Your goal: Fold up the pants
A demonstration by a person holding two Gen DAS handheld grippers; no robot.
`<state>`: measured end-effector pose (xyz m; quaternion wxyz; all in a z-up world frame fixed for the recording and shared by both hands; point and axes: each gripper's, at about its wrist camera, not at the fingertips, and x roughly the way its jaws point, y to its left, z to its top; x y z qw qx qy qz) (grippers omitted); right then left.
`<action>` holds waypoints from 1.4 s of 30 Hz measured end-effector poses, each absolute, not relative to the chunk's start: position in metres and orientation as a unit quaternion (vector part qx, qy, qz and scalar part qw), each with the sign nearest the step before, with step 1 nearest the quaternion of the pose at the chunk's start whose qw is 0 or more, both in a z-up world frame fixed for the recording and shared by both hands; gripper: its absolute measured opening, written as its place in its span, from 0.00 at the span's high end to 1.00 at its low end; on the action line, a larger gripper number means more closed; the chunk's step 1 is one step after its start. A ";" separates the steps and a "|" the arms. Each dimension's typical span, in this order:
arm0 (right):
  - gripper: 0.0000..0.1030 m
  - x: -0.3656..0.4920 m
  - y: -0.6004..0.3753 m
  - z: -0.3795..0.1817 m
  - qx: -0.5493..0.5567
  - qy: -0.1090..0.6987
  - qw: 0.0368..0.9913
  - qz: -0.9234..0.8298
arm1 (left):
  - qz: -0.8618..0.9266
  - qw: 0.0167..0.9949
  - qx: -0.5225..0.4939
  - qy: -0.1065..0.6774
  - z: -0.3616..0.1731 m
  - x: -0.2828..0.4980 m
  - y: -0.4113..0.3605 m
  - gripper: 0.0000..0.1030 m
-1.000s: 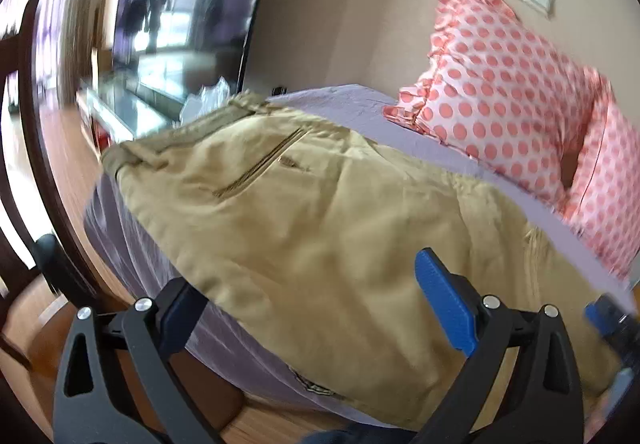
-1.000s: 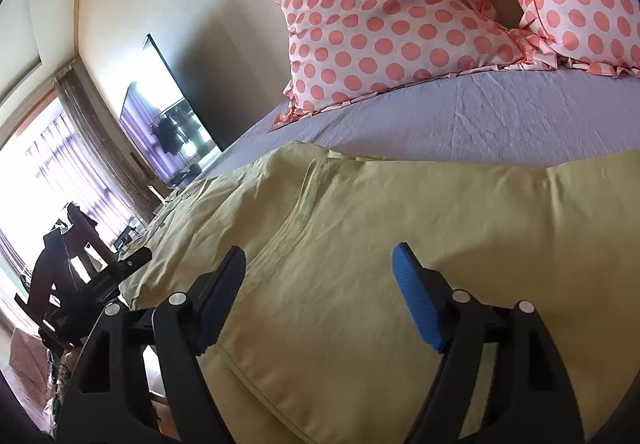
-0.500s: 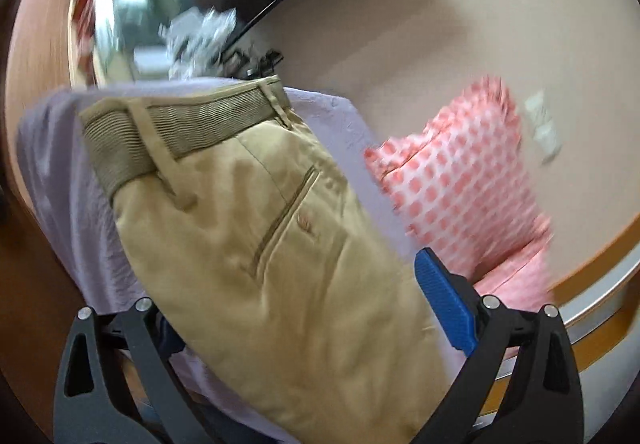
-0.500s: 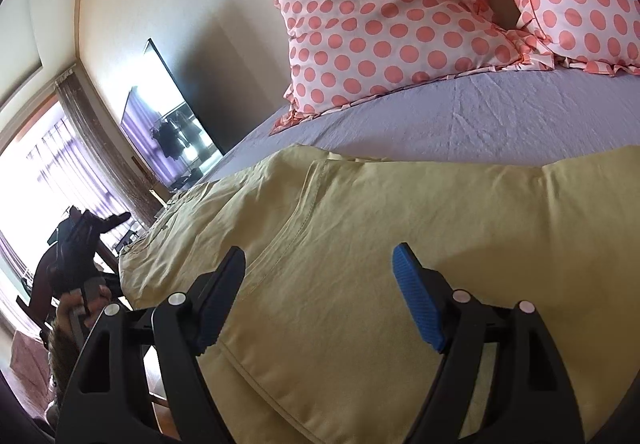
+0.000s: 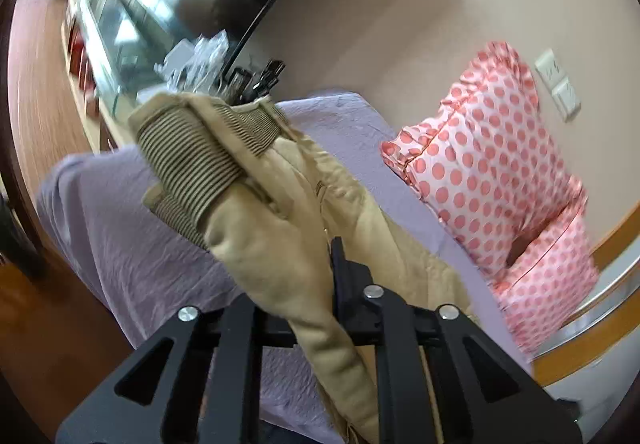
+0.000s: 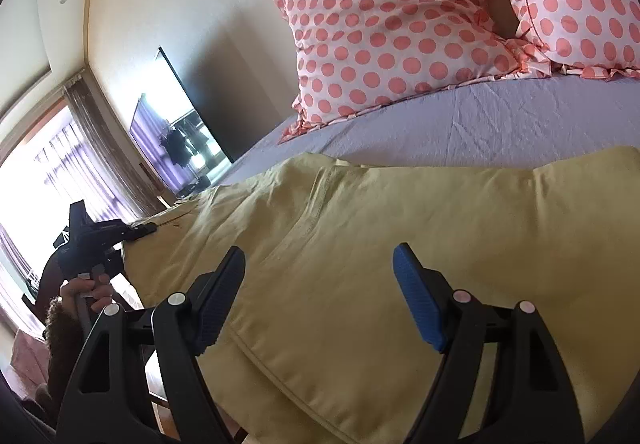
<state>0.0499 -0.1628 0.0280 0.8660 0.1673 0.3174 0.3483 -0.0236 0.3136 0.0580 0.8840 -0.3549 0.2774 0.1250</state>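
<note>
Tan pants (image 6: 400,236) lie spread on a bed with a lilac sheet (image 6: 500,119). In the left wrist view my left gripper (image 5: 308,284) is shut on the pants (image 5: 280,236) near the ribbed waistband (image 5: 192,151), and the cloth bunches up between the jaws. The left gripper (image 6: 136,230) also shows in the right wrist view, at the pants' far left end. My right gripper (image 6: 320,296) is open and empty, just above the pants near a leg hem at the bed's near edge.
Two pink polka-dot pillows (image 6: 400,23) lean against the wall at the head of the bed. A dark TV (image 6: 176,135) and a glass cabinet (image 5: 120,35) stand beyond the bed's left end. Wooden floor (image 5: 36,91) lies beside the bed.
My left gripper has swung toward the waistband end and shut on the pants, bunching the cloth. The right gripper has stayed open over the pants, barely moving.
</note>
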 end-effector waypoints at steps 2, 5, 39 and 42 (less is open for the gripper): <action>0.24 0.046 -0.169 0.034 0.170 0.307 0.870 0.346 | 0.131 0.902 -0.302 0.281 0.073 -0.017 0.294 0.91; 0.24 0.041 -0.192 0.046 0.184 0.280 0.883 0.327 | 0.095 0.938 -0.202 0.267 0.110 -0.002 0.237 0.91; 0.47 0.092 -0.328 0.006 0.270 0.403 0.857 0.175 | -0.316 0.896 0.088 0.300 0.068 -0.037 -0.068 0.35; 0.65 0.095 -0.329 -0.001 0.274 0.408 0.851 0.187 | -0.253 0.913 0.019 0.319 0.082 -0.015 -0.009 0.20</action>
